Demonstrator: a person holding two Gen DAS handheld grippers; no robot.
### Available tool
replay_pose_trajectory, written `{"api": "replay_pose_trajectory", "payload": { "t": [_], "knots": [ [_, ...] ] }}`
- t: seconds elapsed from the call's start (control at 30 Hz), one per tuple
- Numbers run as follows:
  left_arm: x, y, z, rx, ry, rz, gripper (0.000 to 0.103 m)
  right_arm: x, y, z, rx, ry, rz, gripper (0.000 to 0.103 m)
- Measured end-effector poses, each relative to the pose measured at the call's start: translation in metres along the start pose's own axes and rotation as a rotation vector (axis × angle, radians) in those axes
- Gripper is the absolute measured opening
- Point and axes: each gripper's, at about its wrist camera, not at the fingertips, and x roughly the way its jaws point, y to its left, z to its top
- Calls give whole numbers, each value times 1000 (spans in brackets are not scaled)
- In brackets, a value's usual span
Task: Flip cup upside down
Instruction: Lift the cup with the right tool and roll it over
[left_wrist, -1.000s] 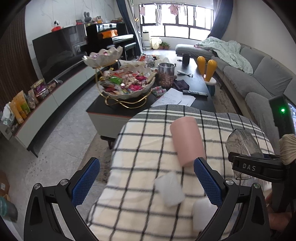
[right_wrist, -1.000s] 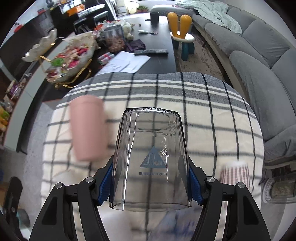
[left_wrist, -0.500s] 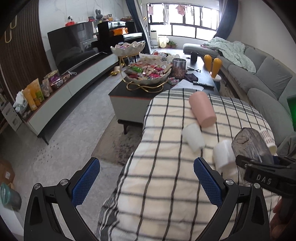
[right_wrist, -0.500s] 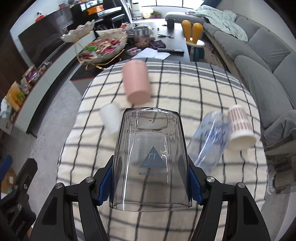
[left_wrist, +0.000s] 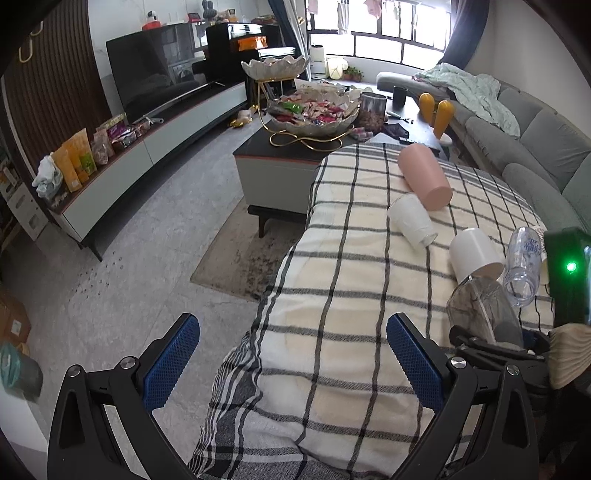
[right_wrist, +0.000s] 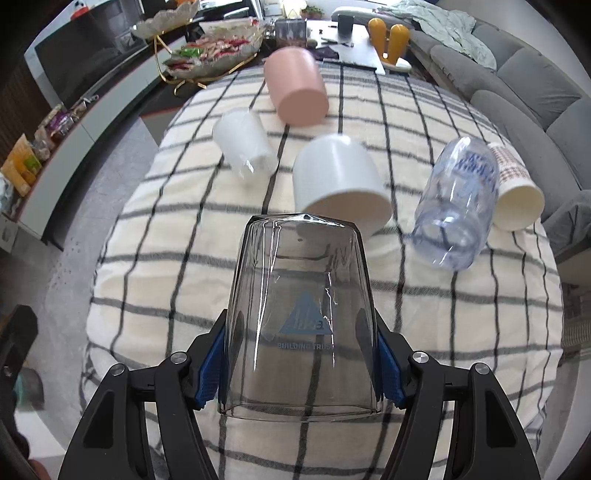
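My right gripper (right_wrist: 299, 365) is shut on a clear plastic cup (right_wrist: 299, 314) with a blue triangle logo, base pointing away, held above the near part of the checked cloth (right_wrist: 177, 258). The cup also shows in the left wrist view (left_wrist: 484, 310). My left gripper (left_wrist: 291, 358) is open and empty over the cloth's left edge (left_wrist: 295, 295). Lying on their sides on the cloth are a pink cup (right_wrist: 295, 85), a small white plastic cup (right_wrist: 243, 144), a wide white cup (right_wrist: 340, 181), a clear bottle (right_wrist: 458, 199) and a patterned paper cup (right_wrist: 513, 188).
Behind the cloth stands a dark coffee table (left_wrist: 280, 147) with a snack bowl (left_wrist: 314, 110), a jar and yellow objects. A grey sofa (left_wrist: 535, 136) runs along the right. A TV cabinet (left_wrist: 147, 147) lines the left wall. Bare floor (left_wrist: 147, 240) lies to the left.
Both grippers have pulled back and up from the cloth, so more cups have come into view. The right gripper keeps the clear cup; the left stays open.
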Motion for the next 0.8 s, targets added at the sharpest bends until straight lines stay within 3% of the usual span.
{"api": "replay_pose_trajectory", "payload": {
  "t": [0.37,0.43,0.53,0.8],
  "knots": [
    [0,3,-6,-10,22,1,103,21,4,-8,18,54,-10,68],
    [-2,2,-6,-9,20,0,103,17,3,-6,19,41,-11,73],
    [-7,0,-4,-5,9,0,103,5,0,-6,17,11,-8,80],
    [-25,-16,5,-2,3,-22,103,-40,-32,-11,68,-52,31,82]
  ]
}}
